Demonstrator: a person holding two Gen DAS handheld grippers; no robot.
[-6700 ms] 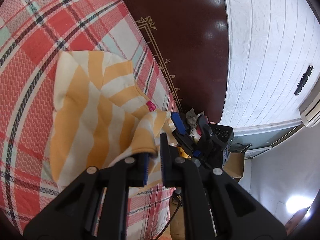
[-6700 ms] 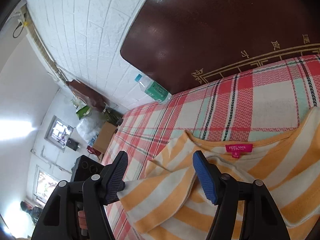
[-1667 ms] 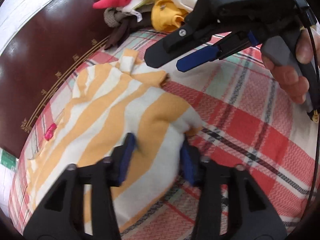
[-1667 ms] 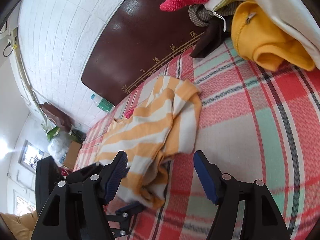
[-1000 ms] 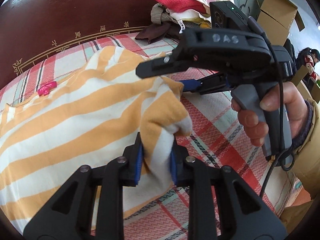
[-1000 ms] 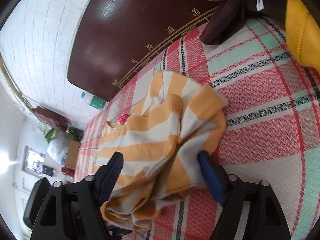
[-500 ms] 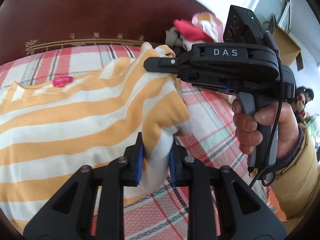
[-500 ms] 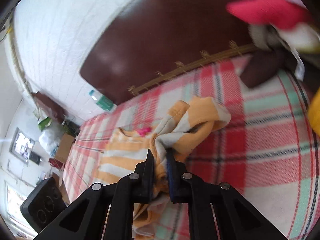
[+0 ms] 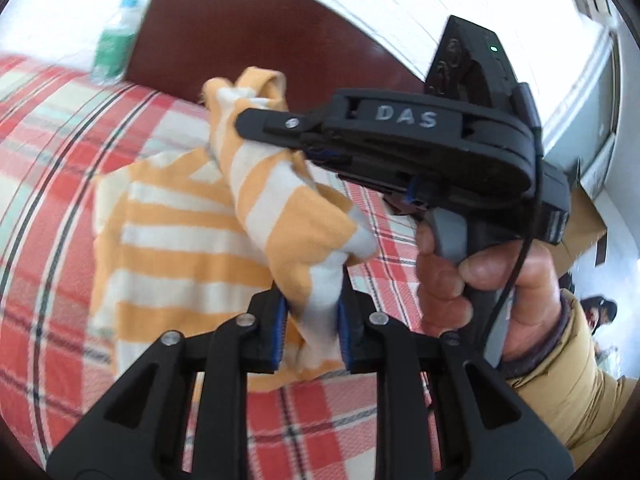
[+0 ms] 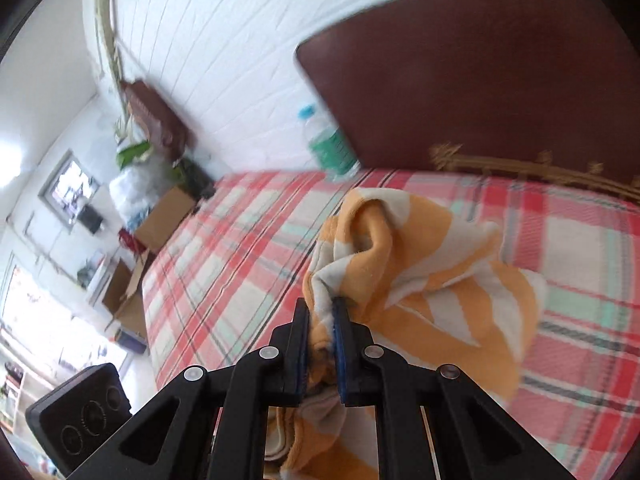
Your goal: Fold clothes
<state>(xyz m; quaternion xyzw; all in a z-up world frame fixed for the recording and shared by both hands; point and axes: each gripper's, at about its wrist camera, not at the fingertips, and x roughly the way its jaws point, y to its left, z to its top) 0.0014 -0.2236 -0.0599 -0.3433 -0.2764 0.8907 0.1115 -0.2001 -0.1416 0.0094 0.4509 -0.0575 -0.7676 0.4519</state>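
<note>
Left wrist view: the left gripper is clamped on a bunched fold of the orange-and-white striped knit shirt, with cloth filling the gap between its blue pads.
Right gripper: the right gripper, held in the person's hand, is pinched nearly closed on a second bunch of the same shirt; in the right wrist view its pads press cloth between them.
Reason for hold: two separate pinch points on one edge let the person lift that edge and carry it across as one fold; this is a judgement from the pose.
Shirt position: the gripped edge is raised off the bed, directly in front of both grippers; the rest of the shirt trails down to the red plaid bedsheet, where it lies.
Shirt relative to grippers: the cloth spans between the two grippers, which stand near each other.
Background: a dark brown padded headboard and a clear plastic bottle with a green label stand beyond the shirt.
</note>
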